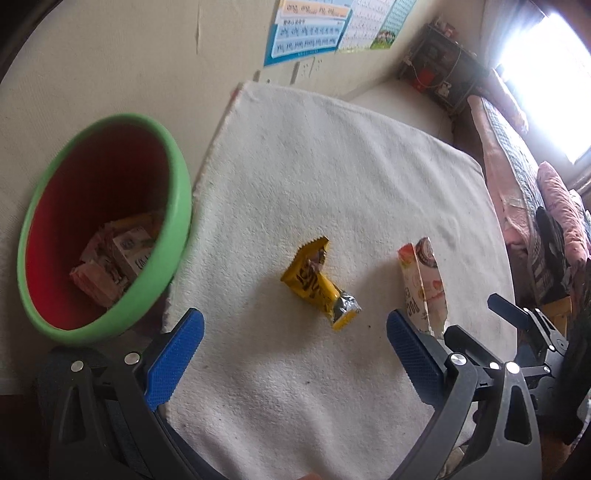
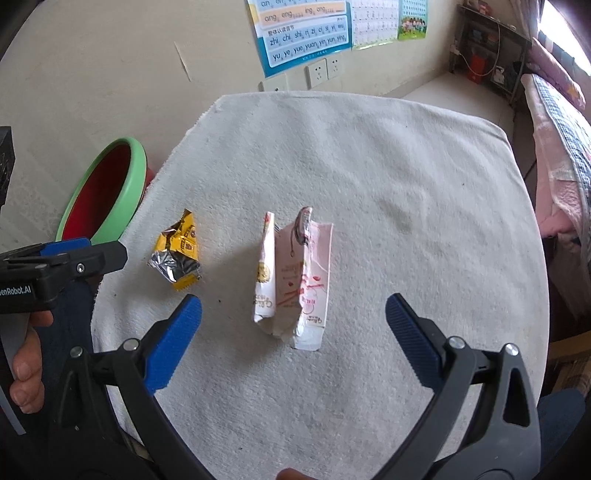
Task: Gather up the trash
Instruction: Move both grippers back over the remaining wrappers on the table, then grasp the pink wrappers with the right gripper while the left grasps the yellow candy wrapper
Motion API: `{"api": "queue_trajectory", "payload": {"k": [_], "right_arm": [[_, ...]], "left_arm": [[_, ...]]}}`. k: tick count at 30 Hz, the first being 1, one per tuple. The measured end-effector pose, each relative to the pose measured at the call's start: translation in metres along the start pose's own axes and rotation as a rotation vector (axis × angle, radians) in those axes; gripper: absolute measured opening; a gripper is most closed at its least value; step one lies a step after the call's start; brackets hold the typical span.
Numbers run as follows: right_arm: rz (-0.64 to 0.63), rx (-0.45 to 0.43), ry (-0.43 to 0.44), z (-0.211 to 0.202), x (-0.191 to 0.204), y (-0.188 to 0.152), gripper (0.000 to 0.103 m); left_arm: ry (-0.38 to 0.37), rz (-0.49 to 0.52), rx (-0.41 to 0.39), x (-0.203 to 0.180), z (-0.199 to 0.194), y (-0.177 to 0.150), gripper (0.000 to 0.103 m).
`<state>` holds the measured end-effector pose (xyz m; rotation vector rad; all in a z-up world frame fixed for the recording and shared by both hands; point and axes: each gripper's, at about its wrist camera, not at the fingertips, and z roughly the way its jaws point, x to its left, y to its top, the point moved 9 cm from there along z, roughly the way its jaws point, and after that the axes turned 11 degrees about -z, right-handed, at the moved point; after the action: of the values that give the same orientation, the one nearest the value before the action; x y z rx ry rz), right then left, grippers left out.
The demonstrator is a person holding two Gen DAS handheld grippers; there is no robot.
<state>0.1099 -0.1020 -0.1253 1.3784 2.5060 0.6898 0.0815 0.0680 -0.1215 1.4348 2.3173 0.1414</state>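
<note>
A crumpled yellow snack wrapper lies on the white towel-covered table. To its right stands a torn pink and white carton. My left gripper hovers open just short of the wrapper, nothing between its blue pads. My right gripper is open too, close in front of the carton and around nothing. A bin with a green rim and red inside sits left of the table and holds several pieces of paper trash.
A wall with posters and sockets runs behind the table. A bed with pink bedding lies to the right. A dark shelf fills the far corner. A hand holds the left gripper's handle.
</note>
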Motion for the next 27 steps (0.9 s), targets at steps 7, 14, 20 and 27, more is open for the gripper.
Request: {"api": "queue_trajectory", "payload": {"k": [7,14,20,27], "right_arm": [[0.015,0.010,0.003,0.004,-0.003,-0.003,0.098],[0.021,0.028,-0.010,0.012,-0.006,-0.004,0.098],[0.023,0.035,-0.019,0.019,-0.008,-0.002,0.098],[0.030,0.046,-0.033,0.032,-0.010,0.001,0.098]], "left_arm": [[0.009,-0.007,-0.013,-0.007,0.007,0.001,0.095],[0.003,-0.034,0.007,-0.009,0.019,0.002,0.095],[-0.008,-0.023,0.010,-0.015,0.025,0.008,0.088],[-0.017,-0.039,0.048,-0.020,0.040,0.009,0.077]]}}
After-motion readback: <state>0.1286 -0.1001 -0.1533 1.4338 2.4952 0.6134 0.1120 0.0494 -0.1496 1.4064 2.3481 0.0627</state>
